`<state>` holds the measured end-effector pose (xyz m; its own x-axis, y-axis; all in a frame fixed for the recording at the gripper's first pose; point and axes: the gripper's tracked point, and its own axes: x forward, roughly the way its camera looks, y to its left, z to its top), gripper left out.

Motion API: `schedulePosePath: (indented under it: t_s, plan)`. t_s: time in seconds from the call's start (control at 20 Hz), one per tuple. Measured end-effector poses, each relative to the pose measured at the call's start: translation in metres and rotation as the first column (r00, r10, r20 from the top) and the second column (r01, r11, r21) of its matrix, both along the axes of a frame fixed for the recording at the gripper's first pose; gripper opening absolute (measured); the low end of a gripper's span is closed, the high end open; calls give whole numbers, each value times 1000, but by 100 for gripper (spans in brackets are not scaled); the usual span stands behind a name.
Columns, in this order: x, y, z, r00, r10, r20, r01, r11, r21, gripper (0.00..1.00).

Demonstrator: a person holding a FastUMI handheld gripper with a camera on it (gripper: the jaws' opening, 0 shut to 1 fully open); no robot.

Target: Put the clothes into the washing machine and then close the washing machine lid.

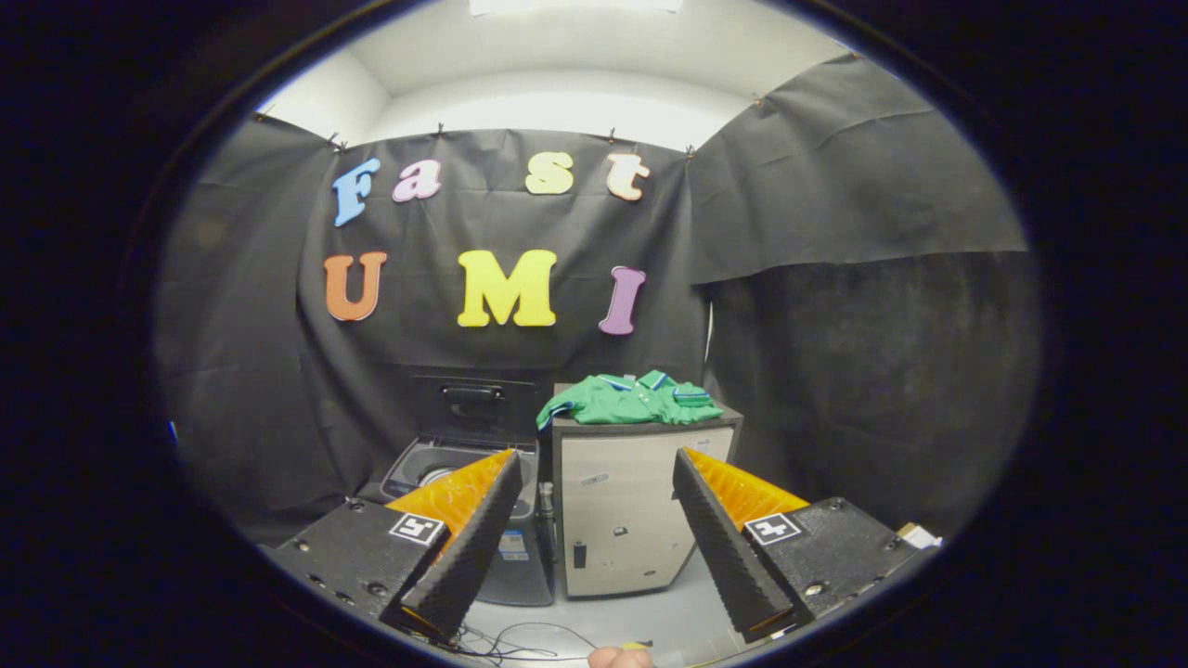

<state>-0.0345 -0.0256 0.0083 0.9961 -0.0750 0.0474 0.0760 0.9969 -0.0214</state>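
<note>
Clothes (631, 399) heaped on cabinet (631, 520), gripper (594, 529) wide apart, holding nothing, well short of them

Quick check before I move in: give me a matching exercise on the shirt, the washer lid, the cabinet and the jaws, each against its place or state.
Things:
1. green shirt
2. washing machine lid
3. cabinet
4. gripper

Place or state:
A. raised open against the wall
B. jaws spread wide, holding nothing
C. lying on top of the cabinet
D. standing right beside the washing machine

Pairs: 1-C, 2-A, 3-D, 4-B
</note>
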Motion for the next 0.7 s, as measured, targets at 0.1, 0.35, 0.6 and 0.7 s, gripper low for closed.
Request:
schedulePosePath:
  t_s: [0.1, 0.35, 0.6, 0.7]
  plan:
    - [4, 0, 2, 1000, 6, 5, -7, 1000, 6, 100]
    - [9, 4, 2, 999, 34, 9, -35, 999, 21, 100]
    - [24, 6, 0, 999, 52, -10, -51, 997, 57, 100]
    - [31, 5, 6, 999, 45, 0, -45, 998, 47, 100]
